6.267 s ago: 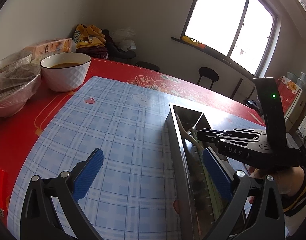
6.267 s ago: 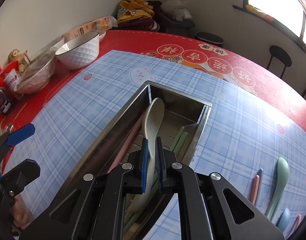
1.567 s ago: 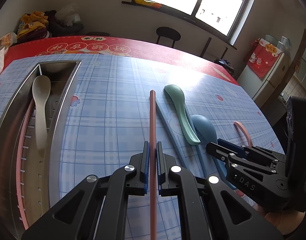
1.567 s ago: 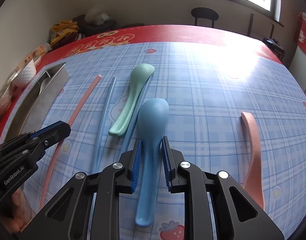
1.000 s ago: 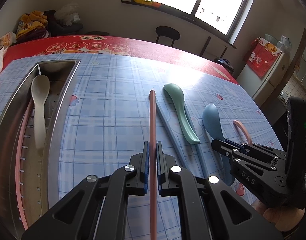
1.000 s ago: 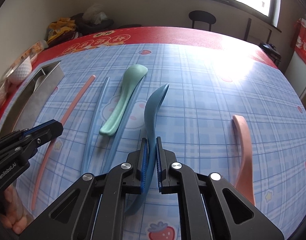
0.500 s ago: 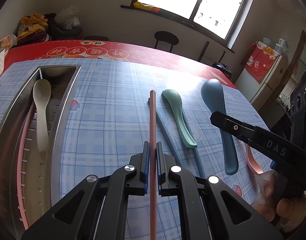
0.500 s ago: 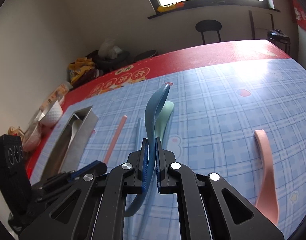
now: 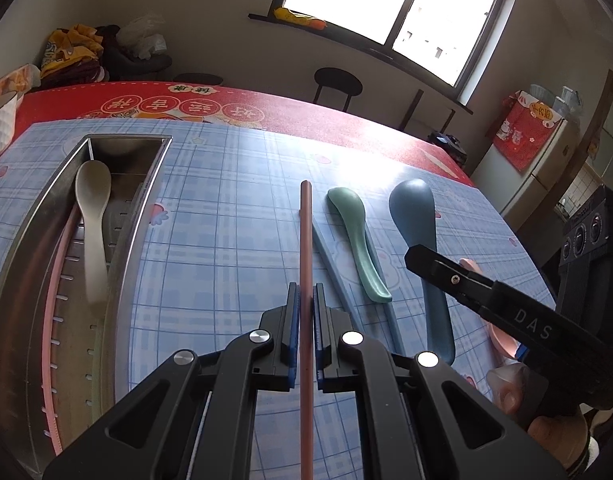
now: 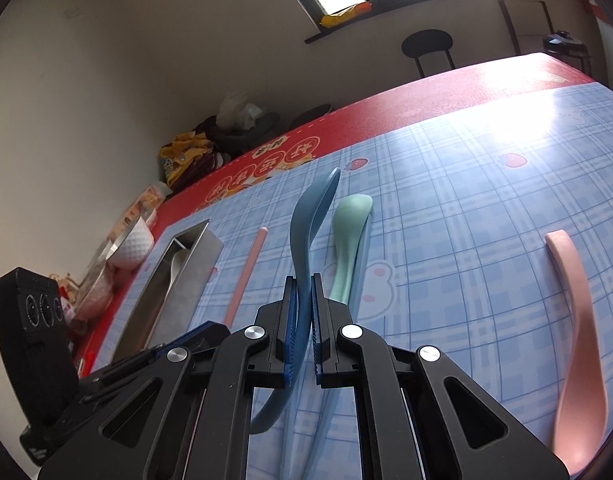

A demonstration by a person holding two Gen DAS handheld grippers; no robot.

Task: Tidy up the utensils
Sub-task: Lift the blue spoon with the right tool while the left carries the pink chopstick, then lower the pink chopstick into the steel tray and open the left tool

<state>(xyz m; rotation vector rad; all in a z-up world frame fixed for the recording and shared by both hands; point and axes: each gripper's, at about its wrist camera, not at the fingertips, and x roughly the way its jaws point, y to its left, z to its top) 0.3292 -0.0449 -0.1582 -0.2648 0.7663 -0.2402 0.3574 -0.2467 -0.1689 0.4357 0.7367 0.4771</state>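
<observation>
"das" lettering on right tongs [image 9: 416,256] gripping blue spoon [image 9: 414,216]

tray [image 9: 146,184] left — spoons [image 9: 358,240] right, on table [image 9: 226,216]

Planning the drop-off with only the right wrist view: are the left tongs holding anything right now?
Observer: Yes. The left tongs are shut on the pink chopstick, which points straight ahead along the table.
Operator: What is already inside the metal tray? I only see it edge-on.
Observer: The tray holds a cream spoon, bowl at the far end, and a second pink chopstick lying along its left wall.
</observation>
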